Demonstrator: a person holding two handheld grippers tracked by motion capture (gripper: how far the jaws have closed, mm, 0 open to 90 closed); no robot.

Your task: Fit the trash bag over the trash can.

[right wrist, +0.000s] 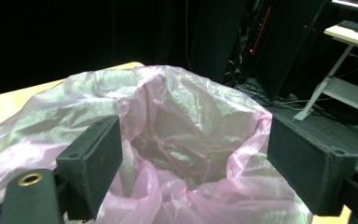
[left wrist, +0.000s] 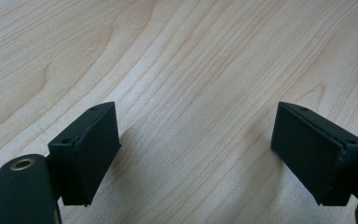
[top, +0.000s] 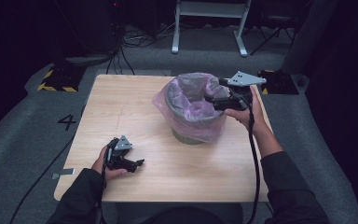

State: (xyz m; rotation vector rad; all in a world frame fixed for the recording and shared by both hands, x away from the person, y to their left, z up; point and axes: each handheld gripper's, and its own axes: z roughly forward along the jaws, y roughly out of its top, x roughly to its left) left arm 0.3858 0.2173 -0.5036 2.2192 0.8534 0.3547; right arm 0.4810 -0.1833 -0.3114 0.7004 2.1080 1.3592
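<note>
Grey round waste bin (top: 192,122) lined with a thin pink plastic bag (top: 193,95) stands on the light wooden worktop (top: 135,107), toward its far right part. The bag's edge is folded out over the bin's rim and hangs loose down the outside; inside, the film is crumpled.

Right tool (top: 208,99), black, held in the person's right hand (top: 245,112), sits at the bin's right rim and points across the mouth. In the right gripper view its jaws stand wide apart, nothing pinched; the bag (right wrist: 186,135) and its opening lie ahead between them. Whether a pad touches the film cannot be told.

Left tool (top: 139,163), in the left hand (top: 106,163), rests low over the near left part of the worktop, well apart from the bin. In the left gripper view the jaws are spread wide over bare wood grain (left wrist: 191,60), nothing between them.

Cables trail from both tools toward the near edge. Grey carpeted floor (top: 23,130) surrounds the worktop.
</note>
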